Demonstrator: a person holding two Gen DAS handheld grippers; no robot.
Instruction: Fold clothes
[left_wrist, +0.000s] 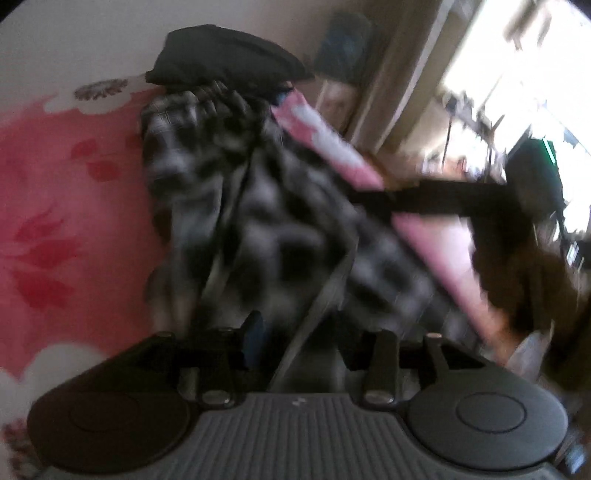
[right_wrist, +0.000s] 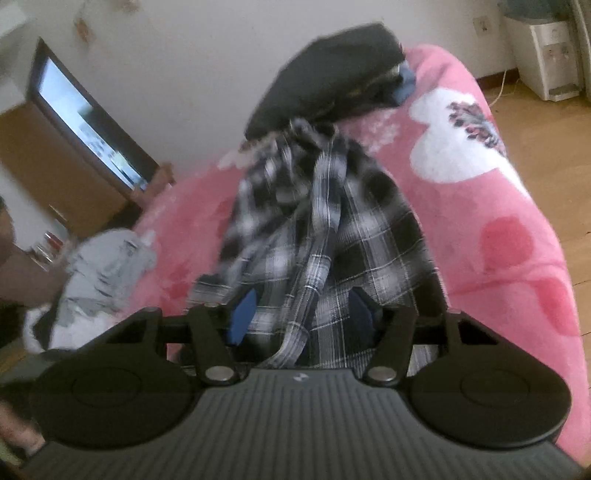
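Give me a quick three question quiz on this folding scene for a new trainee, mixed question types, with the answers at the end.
1. True or false: the plaid shirt already lies folded flat on the pink floral blanket.
2. Multiple choice: what sits at the far end of the blanket beyond the shirt? A) a dark folded pile B) a laundry basket C) a pair of shoes
3. Fill in: in the right wrist view, shirt fabric runs between the blue pads of the right hand-held gripper, whose fingers stand ____.

Key: 1 false, it is bunched and hanging from the gripper; 2 A; 3 apart.
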